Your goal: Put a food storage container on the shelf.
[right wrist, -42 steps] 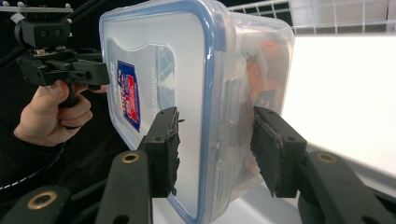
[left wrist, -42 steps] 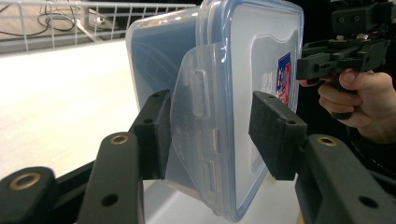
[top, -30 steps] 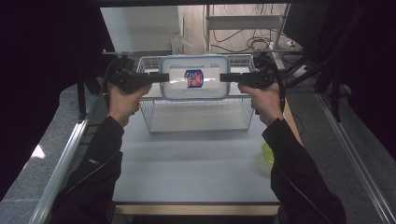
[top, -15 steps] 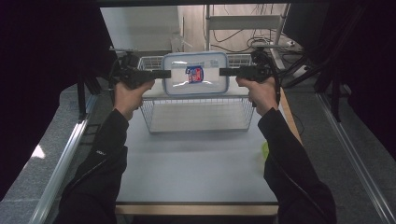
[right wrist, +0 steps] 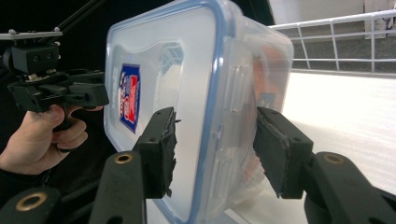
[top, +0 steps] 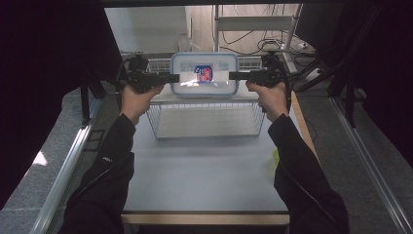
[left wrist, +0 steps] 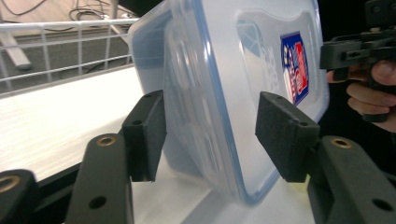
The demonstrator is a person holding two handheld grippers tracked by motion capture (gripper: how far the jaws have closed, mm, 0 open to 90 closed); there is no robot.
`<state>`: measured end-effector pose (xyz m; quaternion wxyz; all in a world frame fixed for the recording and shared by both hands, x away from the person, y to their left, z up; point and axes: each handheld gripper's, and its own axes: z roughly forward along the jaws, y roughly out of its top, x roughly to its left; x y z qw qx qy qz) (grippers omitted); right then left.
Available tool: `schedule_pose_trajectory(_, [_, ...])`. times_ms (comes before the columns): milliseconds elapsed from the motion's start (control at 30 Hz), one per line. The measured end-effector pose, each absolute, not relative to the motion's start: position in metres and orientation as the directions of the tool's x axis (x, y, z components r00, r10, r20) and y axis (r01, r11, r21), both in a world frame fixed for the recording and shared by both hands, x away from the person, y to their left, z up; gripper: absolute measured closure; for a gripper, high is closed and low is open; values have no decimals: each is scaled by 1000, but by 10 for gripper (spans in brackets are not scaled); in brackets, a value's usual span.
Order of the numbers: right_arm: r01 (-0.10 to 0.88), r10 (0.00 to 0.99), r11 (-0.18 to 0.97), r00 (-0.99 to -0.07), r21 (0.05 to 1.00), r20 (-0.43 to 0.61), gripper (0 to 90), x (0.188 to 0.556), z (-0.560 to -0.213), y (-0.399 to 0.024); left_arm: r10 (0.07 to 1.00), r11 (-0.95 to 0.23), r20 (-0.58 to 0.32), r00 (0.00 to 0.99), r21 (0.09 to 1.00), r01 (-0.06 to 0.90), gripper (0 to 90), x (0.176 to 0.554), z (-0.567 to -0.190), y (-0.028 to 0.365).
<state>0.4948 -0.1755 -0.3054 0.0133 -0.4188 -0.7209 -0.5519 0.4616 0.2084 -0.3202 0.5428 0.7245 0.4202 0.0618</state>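
Note:
A clear plastic box (top: 204, 73) with a blue-rimmed lid and a red and blue label stands on edge, lid toward me, over the far side of a white wire basket (top: 209, 135). My left gripper (top: 171, 78) reaches in from its left and my right gripper (top: 234, 75) from its right. In the left gripper view the box (left wrist: 224, 84) sits between the pads, and one pad (left wrist: 285, 135) stands clear of the lid. The right gripper view shows the box (right wrist: 201, 93) between loose pads (right wrist: 280, 149). Both pairs of jaws have just been opening.
The basket rests at the far end of a pale grey table (top: 204, 175). A small yellow-green object (top: 275, 157) lies at the table's right edge beside my right sleeve. A metal rack with cables (top: 253, 22) stands behind the basket. Dark curtains flank both sides.
Both hands carried the box away from me, toward the basket's far side. The pads now sit looser around its ends.

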Motion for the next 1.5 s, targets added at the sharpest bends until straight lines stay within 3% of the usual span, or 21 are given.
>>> schedule_pose_trajectory(67, [625, 602, 34, -636, 780, 483, 460, 497, -306, -175, 699, -76, -342, 628, 838, 541, 463, 463, -322, 205])
schedule_pose_trajectory(100, [620, 615, 28, -629, 784, 475, 493, 498, -306, -175, 695, -59, -357, 624, 836, 545, 422, 465, -323, 204])
schedule_pose_trajectory(200, [609, 659, 42, -612, 792, 436, 518, 502, -307, -176, 681, -21, -391, 619, 835, 550, 478, 468, -322, 206])
schedule_pose_trajectory(467, [538, 693, 85, -637, 839, 338, 550, 490, -302, -173, 703, -45, -307, 642, 881, 470, 408, 453, -320, 204])
schedule_pose_trajectory(567, [486, 704, 114, -655, 867, 274, 614, 475, -299, -176, 708, -54, -266, 655, 904, 425, 448, 438, -321, 207])
schedule_pose_trajectory(600, [435, 718, 141, -663, 889, 210, 700, 463, -299, -179, 707, -55, -258, 658, 908, 415, 518, 433, -322, 208])
schedule_pose_trajectory(633, [435, 718, 141, -663, 889, 210, 700, 463, -299, -179, 708, -61, -248, 661, 912, 407, 518, 429, -323, 208])
schedule_pose_trajectory(667, [404, 715, 157, -676, 901, 179, 784, 452, -303, -181, 703, -79, -229, 673, 916, 393, 587, 421, -329, 207])
schedule_pose_trajectory(800, [406, 683, 216, -713, 888, 160, 868, 443, -320, -173, 693, -132, -210, 689, 904, 408, 710, 417, -345, 196])
schedule_pose_trajectory(1200, [437, 708, 232, -688, 869, 157, 897, 468, -335, -161, 767, -188, -144, 625, 881, 434, 764, 438, -351, 168])
schedule_pose_trajectory(1500, [443, 709, 229, -686, 867, 163, 898, 475, -336, -160, 766, -179, -156, 624, 881, 439, 780, 442, -352, 169])
